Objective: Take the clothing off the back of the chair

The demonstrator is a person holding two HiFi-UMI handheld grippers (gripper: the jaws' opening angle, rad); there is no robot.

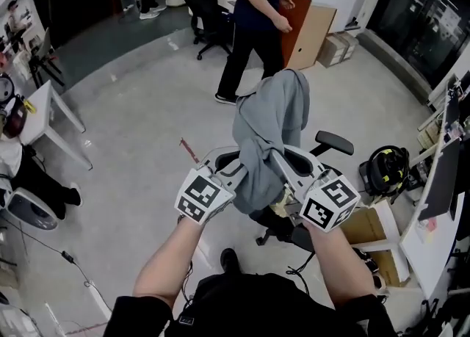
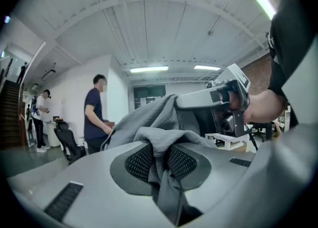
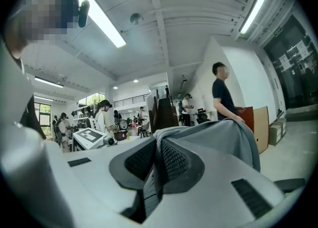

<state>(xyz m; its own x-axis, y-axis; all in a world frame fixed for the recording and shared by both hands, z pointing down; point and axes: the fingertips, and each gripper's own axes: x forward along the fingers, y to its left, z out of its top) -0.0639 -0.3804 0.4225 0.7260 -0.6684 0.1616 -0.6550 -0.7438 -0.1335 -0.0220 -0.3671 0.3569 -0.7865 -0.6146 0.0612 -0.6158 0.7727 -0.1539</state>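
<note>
One grey clothing, rumpled, draped, textured knit

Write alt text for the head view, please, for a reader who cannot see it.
Seen from above, the left gripper and the right gripper each pinch the near edge of a grey garment that seems to hang over the back of a black chair. A person in dark clothes stands behind it on the pale floor.
</note>
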